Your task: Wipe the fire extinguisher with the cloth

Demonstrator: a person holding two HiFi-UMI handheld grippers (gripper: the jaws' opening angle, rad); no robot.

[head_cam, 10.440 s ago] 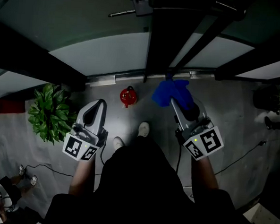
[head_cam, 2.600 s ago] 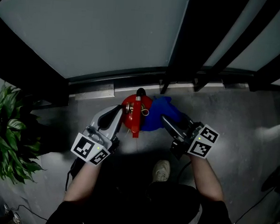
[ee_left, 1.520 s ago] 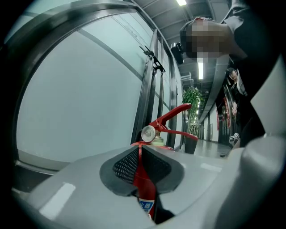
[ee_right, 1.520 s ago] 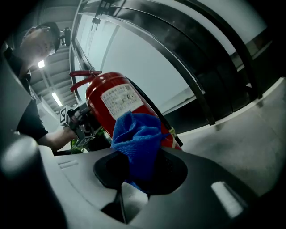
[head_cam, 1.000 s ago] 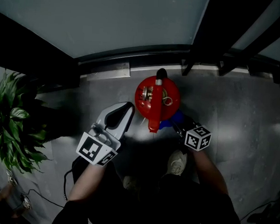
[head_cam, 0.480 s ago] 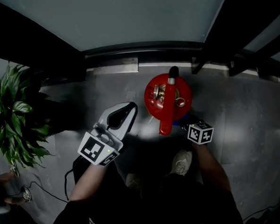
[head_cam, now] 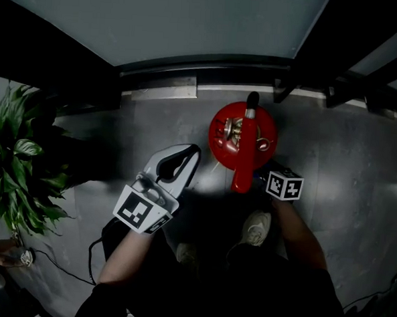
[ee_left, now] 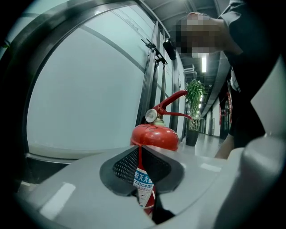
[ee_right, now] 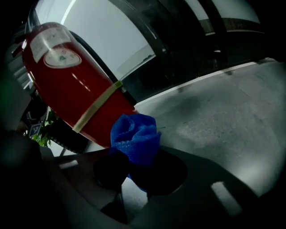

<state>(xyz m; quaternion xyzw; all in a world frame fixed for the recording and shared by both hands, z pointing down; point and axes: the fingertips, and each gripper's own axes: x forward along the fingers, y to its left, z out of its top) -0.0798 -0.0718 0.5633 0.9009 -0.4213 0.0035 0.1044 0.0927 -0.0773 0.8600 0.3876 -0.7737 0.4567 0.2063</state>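
The red fire extinguisher (head_cam: 243, 136) stands upright on the grey floor (head_cam: 346, 163) close against the foot of a glass wall (head_cam: 213, 21), its lever and nozzle pointing back toward the person. The right claw (ee_right: 134, 165) is clamped on a bunched blue cloth (ee_right: 136, 134), with the wad sticking out past the tips so that fabric, not plastic, meets the paint. In the right gripper view the cloth sits low on the cylinder, below the pale band (ee_right: 96, 107), and appears to touch the red flank on the side facing the person. From the head view that claw is mostly tucked under the extinguisher's dome, which fits a low, reaching wipe. The left claw (head_cam: 189, 154) is drawn narrow, its jaws almost together with nothing held; the label seen through its slit belongs to the extinguisher beyond it. It hangs just beside the cylinder's left side without touching, probably kept near to steady the body if the rubbing tips it. A potted plant (head_cam: 17, 170) stands well apart at the left, and a pale shoe (head_cam: 256, 228) is planted near the base. The wiping looks under way on the lower body, the shoulder and valve likely yet to do
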